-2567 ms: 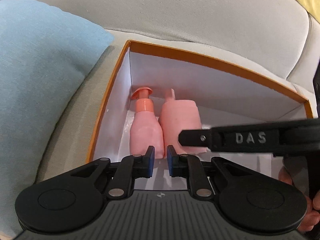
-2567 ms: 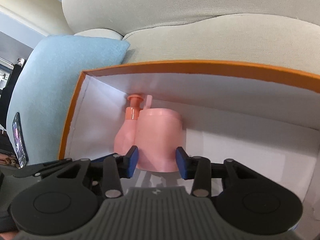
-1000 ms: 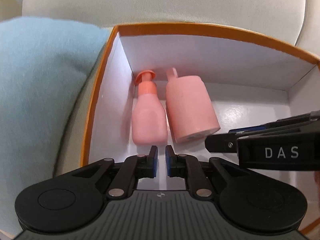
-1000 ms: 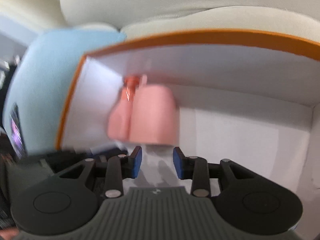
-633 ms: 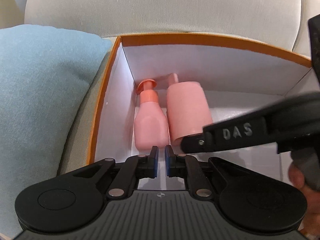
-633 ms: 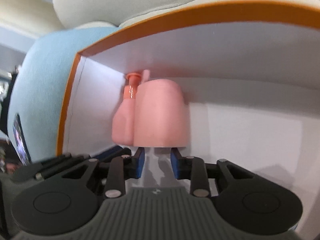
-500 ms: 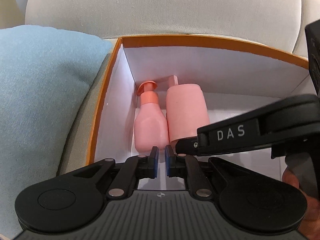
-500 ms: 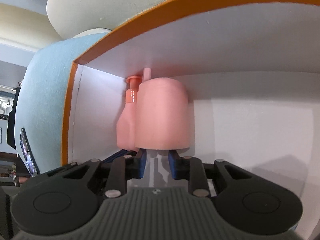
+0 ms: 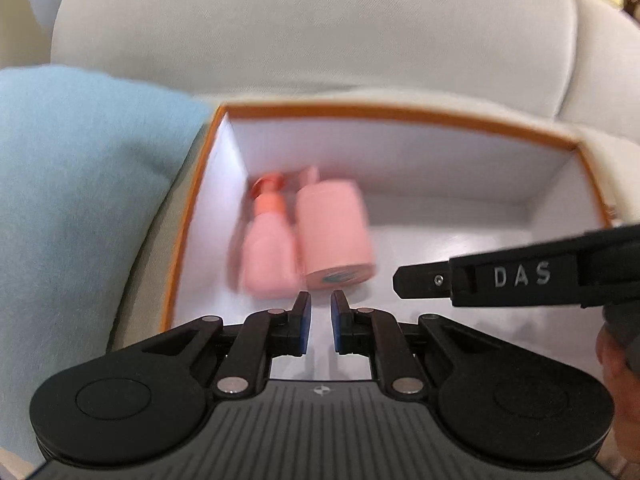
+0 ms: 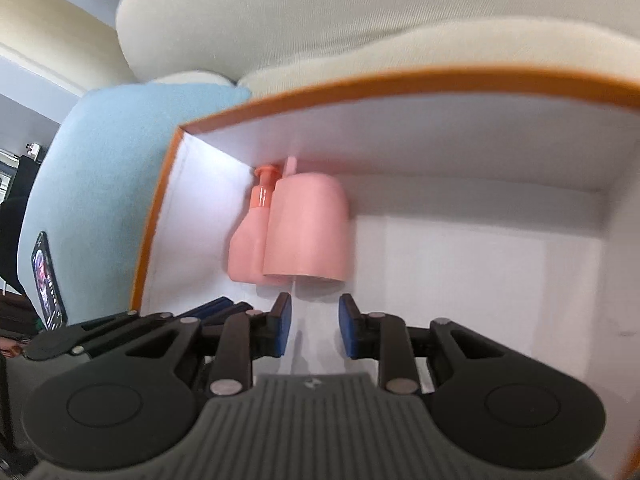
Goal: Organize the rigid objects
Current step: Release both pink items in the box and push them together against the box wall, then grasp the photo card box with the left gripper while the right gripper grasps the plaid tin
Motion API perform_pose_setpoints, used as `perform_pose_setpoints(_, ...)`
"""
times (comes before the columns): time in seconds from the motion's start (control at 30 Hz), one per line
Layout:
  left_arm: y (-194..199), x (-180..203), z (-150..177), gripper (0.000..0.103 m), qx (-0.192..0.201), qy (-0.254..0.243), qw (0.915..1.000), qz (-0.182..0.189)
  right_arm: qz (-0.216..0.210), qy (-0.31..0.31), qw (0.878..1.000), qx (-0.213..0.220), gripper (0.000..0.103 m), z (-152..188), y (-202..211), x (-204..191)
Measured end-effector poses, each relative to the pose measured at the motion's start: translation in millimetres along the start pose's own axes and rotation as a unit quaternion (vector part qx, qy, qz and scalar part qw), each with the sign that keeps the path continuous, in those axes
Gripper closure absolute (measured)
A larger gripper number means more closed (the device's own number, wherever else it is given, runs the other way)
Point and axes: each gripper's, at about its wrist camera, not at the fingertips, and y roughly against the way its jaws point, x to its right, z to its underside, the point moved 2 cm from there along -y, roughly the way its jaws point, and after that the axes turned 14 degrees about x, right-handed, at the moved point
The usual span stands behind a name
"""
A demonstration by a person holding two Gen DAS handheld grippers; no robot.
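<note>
Far left corner of the box: two pink containers are laid side by side on the white floor, tops toward the far wall.
Pump bottle (image 10: 249,245): set on the left, next to the left wall, with an orange pump head; it is touching its neighbour.
Wide pink container (image 10: 308,229): laid just right of the bottle, its flat base turned toward the near side; it appears blurred in the left wrist view (image 9: 335,234).
Box (image 10: 400,92): orange on rim and outside, white inside; the right half of its floor is bare.
Right gripper (image 10: 314,328): held just near of the wide container's base, not touching it; its blue pads are parted and have just been opening a little, with nothing between them.
Left gripper (image 9: 318,322): held just near of the two containers' bases, apart from them; its pads are drawn almost together on nothing.
Right side of the left wrist view: the right gripper's black finger, lettered DAS, is seen reaching in, with part of a hand (image 9: 616,364) behind it.
Surface: the box is rested on a pale sofa (image 9: 320,40) seat.
Left of the box: a light blue cushion (image 9: 80,184) is pressed against it.
Far left edge of the right wrist view: a phone (image 10: 47,280) with a lit screen is visible beside the cushion.
</note>
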Motion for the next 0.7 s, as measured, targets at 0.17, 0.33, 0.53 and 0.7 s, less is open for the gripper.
perform_pose_setpoints(0.17,37.9,37.3,-15.6,0.088,0.047,0.007,0.9969,0.063,0.019,0.022,0.998,0.062,0.070,-1.9,60.9,9.1)
perform_pose_setpoints(0.33,54.9,78.5,-29.5,0.088,0.070,0.007,0.9886,0.133,0.043,0.024,0.990,0.134,0.068,-6.9,135.3,38.8)
perform_pose_setpoints(0.53,55.0,146.3,-31.0,0.088,0.071,-0.067,0.9763,0.193,0.089,0.004,0.979,0.185,0.068,4.6,191.4,89.2)
perform_pose_setpoints(0.7,34.5,195.9,-37.1,0.088,0.056,-0.160,0.9657,0.197,0.133,-0.023,0.972,0.190,0.067,12.9,208.9,140.7)
